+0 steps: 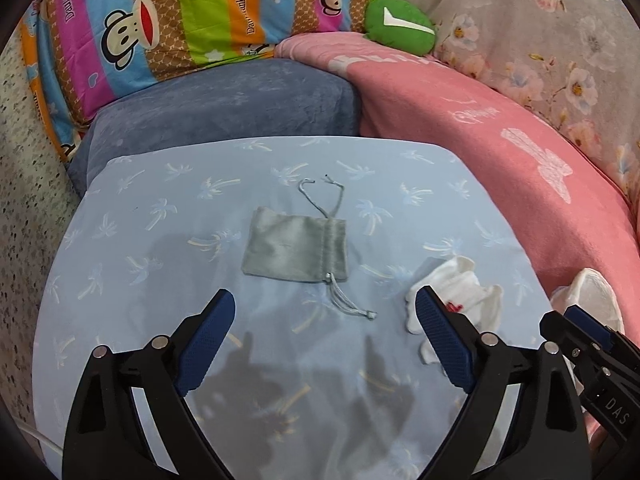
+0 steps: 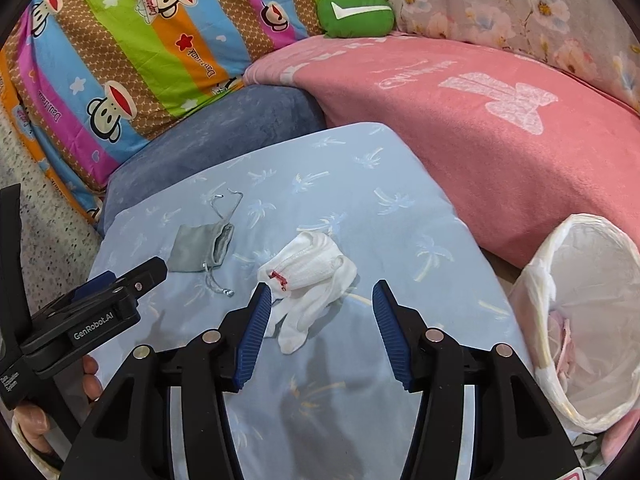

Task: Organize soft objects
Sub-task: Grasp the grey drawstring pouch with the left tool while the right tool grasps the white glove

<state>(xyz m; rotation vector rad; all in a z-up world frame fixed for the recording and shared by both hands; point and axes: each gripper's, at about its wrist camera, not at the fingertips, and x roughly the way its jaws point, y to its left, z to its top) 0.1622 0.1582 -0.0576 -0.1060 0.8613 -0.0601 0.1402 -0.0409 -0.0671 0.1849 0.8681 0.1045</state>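
Note:
A grey drawstring pouch (image 1: 295, 247) (image 2: 202, 251) lies flat on the light blue palm-print cushion (image 1: 160, 240) (image 2: 360, 208). To its right lies a crumpled white sock (image 1: 468, 288) (image 2: 312, 280) with a red mark. My left gripper (image 1: 325, 308) hangs open just in front of the pouch, nothing between its fingers. My right gripper (image 2: 318, 300) is open too, its fingers either side of the near end of the sock, not closed on it. The left gripper's body (image 2: 96, 308) shows at the left of the right wrist view, with the hand holding it.
A white-lined bin (image 2: 592, 320) (image 1: 592, 300) stands right of the cushion with something pink inside. Behind are a dark blue cushion (image 1: 224, 100), a pink blanket (image 2: 480, 128), a striped cartoon pillow (image 1: 160, 20), a green plush (image 1: 400, 24) and floral fabric (image 1: 540, 40).

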